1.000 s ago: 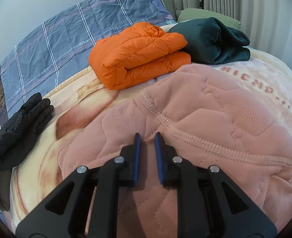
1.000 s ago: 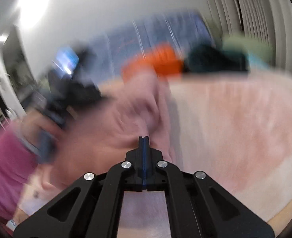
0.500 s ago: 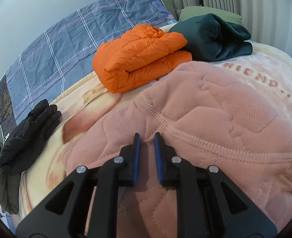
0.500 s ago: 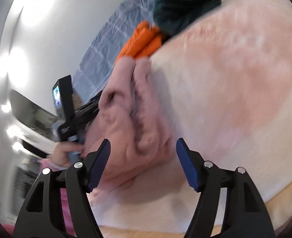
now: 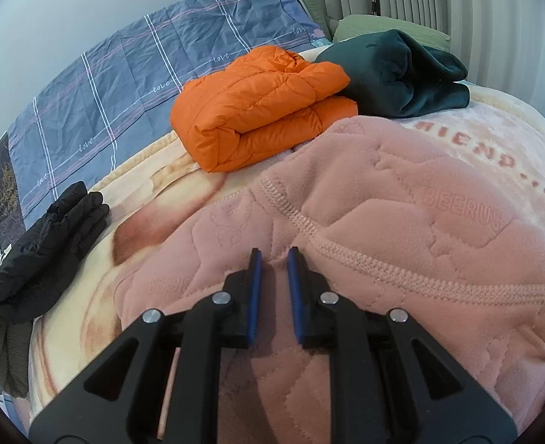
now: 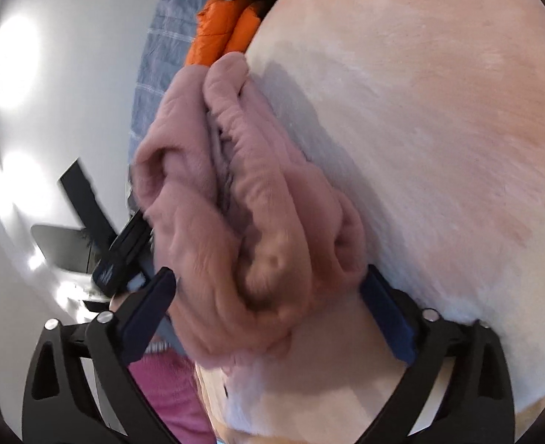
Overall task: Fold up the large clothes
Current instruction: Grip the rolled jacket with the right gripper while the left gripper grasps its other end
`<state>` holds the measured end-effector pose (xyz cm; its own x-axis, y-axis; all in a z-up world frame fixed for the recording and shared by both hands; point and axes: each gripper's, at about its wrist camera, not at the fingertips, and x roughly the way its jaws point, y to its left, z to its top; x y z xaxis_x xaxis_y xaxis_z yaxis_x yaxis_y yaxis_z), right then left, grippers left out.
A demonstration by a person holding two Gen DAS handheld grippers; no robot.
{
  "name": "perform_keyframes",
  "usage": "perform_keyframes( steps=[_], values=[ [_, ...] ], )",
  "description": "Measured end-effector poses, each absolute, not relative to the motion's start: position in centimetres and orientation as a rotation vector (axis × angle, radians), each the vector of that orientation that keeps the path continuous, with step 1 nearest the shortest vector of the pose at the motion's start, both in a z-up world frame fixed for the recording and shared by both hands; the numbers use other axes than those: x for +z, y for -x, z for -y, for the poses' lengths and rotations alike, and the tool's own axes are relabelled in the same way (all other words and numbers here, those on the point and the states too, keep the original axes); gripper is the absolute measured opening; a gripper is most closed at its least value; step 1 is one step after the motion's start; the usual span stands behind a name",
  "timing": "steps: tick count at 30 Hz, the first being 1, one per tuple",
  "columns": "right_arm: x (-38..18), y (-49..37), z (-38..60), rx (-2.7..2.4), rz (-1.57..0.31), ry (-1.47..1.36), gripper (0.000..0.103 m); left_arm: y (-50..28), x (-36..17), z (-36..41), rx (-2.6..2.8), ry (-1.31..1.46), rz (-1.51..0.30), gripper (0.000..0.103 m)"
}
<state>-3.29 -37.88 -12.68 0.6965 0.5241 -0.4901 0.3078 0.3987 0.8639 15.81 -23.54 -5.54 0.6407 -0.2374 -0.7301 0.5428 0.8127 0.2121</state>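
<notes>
A folded pink fleece garment [image 5: 402,229] lies on the pale pink blanket [image 5: 501,137] covering the bed. My left gripper [image 5: 272,255] rests on top of it with its jaws slightly apart and nothing between them. In the right wrist view the camera is rolled sideways; my right gripper [image 6: 268,277] is wide open, its jaws on either side of the garment's thick folded edge [image 6: 243,214]. The left gripper [image 6: 124,255] shows there at the garment's far side.
A folded orange puffer jacket [image 5: 261,107] and a dark green fleece bundle [image 5: 394,70] lie at the head of the bed, by a blue plaid quilt [image 5: 124,85]. Black garments [image 5: 47,251] lie at the left edge. Curtains [image 5: 457,3] hang behind.
My right gripper opened from shut to wide, rolled sideways and moved in around the pink garment's folded edge. My left gripper stayed on the garment and shifted slightly.
</notes>
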Motion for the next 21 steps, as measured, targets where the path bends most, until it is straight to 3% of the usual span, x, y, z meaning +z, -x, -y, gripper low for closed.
perform_keyframes(
  steps=[4,7,15,17,19,21],
  values=[
    [-12.7,2.1,37.4,0.137,-0.818,-1.177,0.101,-15.9,-5.5,23.2,-0.468,-0.426,-0.753,0.015],
    [-12.7,3.2,38.0,0.143,-0.786,-1.203,0.093,-15.9,-5.5,22.8,-0.477,-0.413,-0.756,0.015],
    [-13.5,0.9,38.3,0.195,-0.798,-1.214,0.094,-16.1,-5.5,22.8,-0.484,-0.401,-0.764,0.015],
    [-13.3,1.0,38.4,0.206,-0.799,-1.191,0.073,-16.2,-5.5,22.9,-0.489,-0.39,-0.767,0.015],
    [-13.2,1.1,38.5,0.22,-0.792,-1.187,0.062,-16.2,-5.5,22.9,-0.489,-0.39,-0.767,0.015],
    [-12.7,1.1,38.3,0.21,-0.791,-1.146,0.058,-16.1,-5.4,22.8,-0.487,-0.392,-0.766,0.015]
  ],
)
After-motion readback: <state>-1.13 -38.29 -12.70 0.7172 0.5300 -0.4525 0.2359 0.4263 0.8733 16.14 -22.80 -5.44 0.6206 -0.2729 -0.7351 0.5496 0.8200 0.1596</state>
